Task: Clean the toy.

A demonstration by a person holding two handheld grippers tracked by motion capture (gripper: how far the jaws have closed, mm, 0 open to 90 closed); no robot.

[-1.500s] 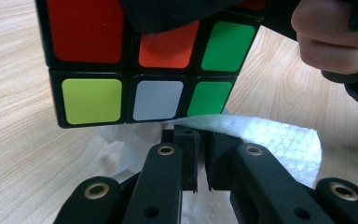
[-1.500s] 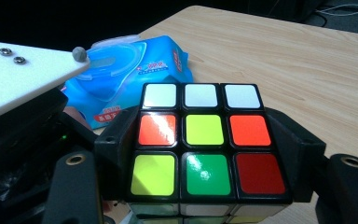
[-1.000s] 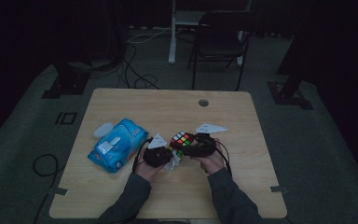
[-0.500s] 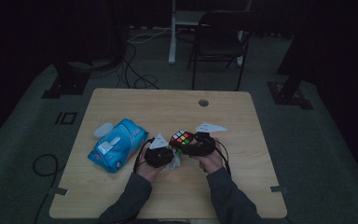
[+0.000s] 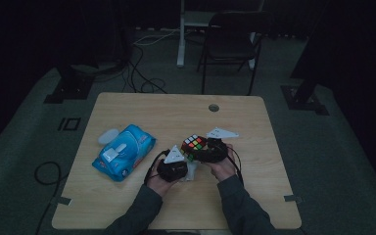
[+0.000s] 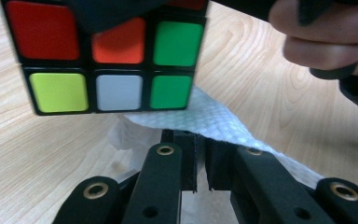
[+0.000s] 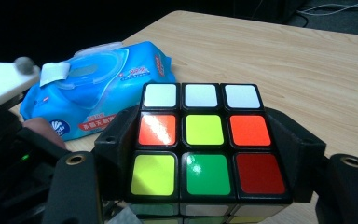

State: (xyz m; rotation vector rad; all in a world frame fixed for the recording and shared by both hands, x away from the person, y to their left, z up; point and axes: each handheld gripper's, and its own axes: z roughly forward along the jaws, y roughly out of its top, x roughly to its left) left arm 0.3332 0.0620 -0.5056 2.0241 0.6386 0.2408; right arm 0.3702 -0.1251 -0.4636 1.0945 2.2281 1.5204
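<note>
A colour cube (image 5: 194, 143) is held above the table between the jaws of my right gripper (image 5: 198, 149), whose black pads press on its two sides; its top face (image 7: 200, 144) shows white, orange, yellow, green and red squares. My left gripper (image 6: 201, 158) is shut on a white wipe (image 6: 205, 119) just below and in front of the cube (image 6: 107, 60). In the high view the left gripper (image 5: 183, 165) sits close against the cube's near left side, with the wipe (image 5: 192, 170) bunched beneath it.
A blue pack of wet wipes (image 5: 123, 151) with an opened lid lies on the wooden table (image 5: 152, 112) to the left of the hands. A small hole (image 5: 214, 107) is near the table's far edge. A chair (image 5: 230, 44) stands beyond the table.
My left gripper with the wipe has shifted slightly toward the cube. The right gripper and cube have stayed where they were.
</note>
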